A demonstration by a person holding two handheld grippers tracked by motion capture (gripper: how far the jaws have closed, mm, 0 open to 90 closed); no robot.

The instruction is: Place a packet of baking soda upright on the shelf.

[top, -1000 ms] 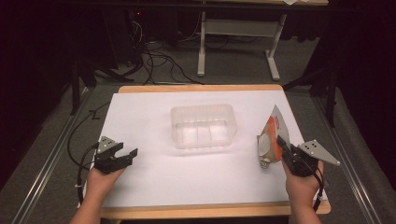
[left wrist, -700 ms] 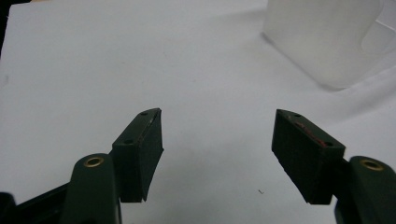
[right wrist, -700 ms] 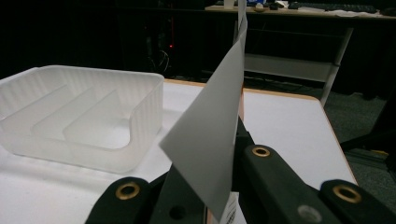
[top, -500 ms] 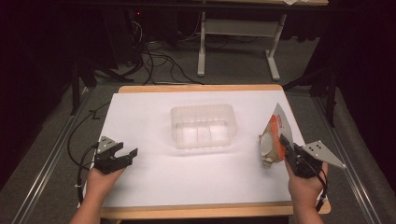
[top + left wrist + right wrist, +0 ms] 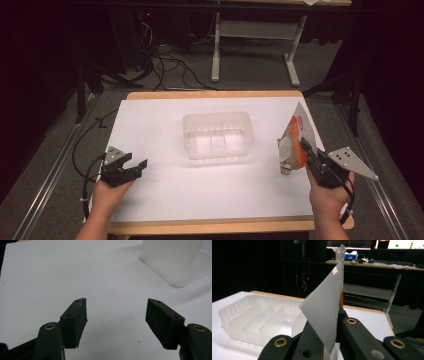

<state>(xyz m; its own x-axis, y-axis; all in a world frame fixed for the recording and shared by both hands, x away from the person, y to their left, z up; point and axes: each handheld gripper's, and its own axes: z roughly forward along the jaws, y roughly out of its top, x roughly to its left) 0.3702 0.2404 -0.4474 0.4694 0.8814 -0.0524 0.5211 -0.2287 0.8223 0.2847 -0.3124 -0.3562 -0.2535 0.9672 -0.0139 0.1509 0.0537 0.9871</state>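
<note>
A flat foil packet (image 5: 292, 145), orange and white on one face and silver on the other (image 5: 325, 305), stood at the right of the high view, pinched edge-on between the closed jaws of the right gripper (image 5: 306, 148). It was carried upright (probably so it could be lowered into a slot). At frame centre lay a clear plastic tray (image 5: 218, 136) with dividers, apart from the packet, on the white table (image 5: 160, 120). At lower left the left gripper (image 5: 136, 166) rested low, its jaws spread wide and empty (image 5: 116, 322), likely waiting in reserve.
</note>
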